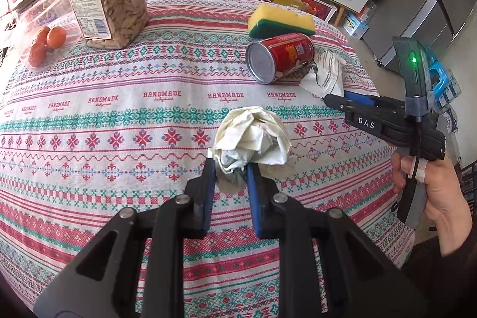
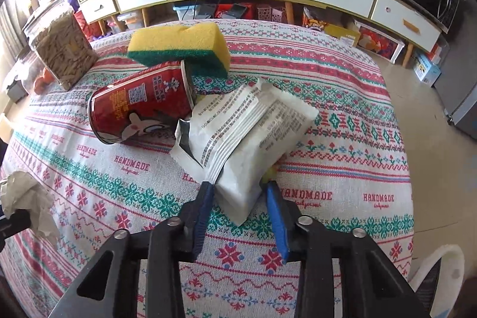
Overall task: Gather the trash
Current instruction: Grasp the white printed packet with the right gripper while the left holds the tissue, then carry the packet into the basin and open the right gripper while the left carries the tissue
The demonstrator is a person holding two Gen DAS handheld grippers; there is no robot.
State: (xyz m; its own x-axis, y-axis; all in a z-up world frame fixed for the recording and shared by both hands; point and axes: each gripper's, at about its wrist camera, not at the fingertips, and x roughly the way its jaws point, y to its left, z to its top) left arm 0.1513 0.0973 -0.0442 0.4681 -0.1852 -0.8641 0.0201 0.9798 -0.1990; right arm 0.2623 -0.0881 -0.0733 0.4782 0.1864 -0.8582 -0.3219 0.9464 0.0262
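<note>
While left tongs (image 1: 228, 169) pinch one paper wad (image 1: 252, 143), right tongs (image 2: 240, 188) straddle one wrapper (image 2: 247, 133) (pads apart).

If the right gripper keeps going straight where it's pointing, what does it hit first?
The white wrapper, already between the right gripper's fingers. Beyond it, likely the red can, though depth is unclear.

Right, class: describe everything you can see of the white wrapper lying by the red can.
The white wrapper is a torn-open, crinkled packet, papery outside and silvery inside at the tear, with a ribbed seam and small black print. It lies flat on the patterned tablecloth, one end against the toppled red can. Its near end sits between the right gripper's blue fingers.
</note>
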